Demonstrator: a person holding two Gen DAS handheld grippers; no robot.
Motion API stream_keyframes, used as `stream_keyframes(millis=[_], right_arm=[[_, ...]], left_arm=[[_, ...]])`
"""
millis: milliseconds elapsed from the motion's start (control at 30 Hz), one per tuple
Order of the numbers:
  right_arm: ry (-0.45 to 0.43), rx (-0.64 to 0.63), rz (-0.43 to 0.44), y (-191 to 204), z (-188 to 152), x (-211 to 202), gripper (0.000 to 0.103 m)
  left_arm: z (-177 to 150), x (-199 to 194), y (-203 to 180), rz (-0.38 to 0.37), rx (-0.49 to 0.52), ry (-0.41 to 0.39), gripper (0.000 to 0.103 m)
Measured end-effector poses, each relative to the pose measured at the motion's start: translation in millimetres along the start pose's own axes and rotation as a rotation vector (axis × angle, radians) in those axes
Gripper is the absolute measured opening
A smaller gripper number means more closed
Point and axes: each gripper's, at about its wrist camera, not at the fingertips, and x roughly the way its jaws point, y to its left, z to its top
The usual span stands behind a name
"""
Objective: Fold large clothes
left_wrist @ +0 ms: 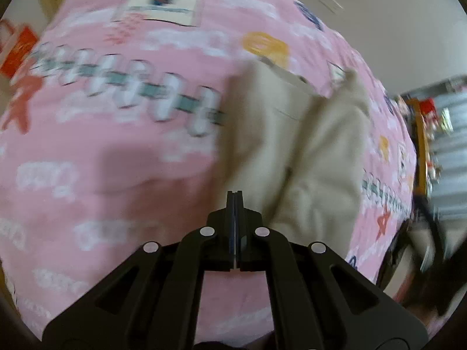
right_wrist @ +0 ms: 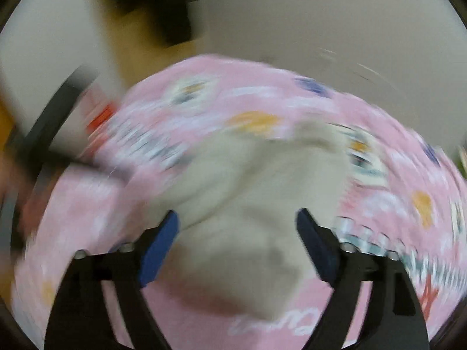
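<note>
Beige garment lies bunched mid-frame on pink bedspread. Your left gripper pinched shut, empty; right gripper spread wide, empty above cloth. Find edge, flatten before next fold.

Pink cartoon-print bedspread; plain pale wall behind.

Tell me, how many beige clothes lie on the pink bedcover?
1: the beige garment lies bunched on the pink bedcover, right of middle in the left wrist view. Others may be hidden outside the views.
</note>
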Motion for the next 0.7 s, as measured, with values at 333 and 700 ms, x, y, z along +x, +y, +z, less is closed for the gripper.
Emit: stream_keyframes(millis=[333,700], right_arm=[[0.459,0.168,-0.197,-9,90,186,0.089],[0.459,-0.010,-0.309,8,65,210,0.041]], left_arm=[[-33,98,-21,0.147,-0.083,0.065,0.000],[-35,77,-7,0.084,-0.083,0.003,0.000]])
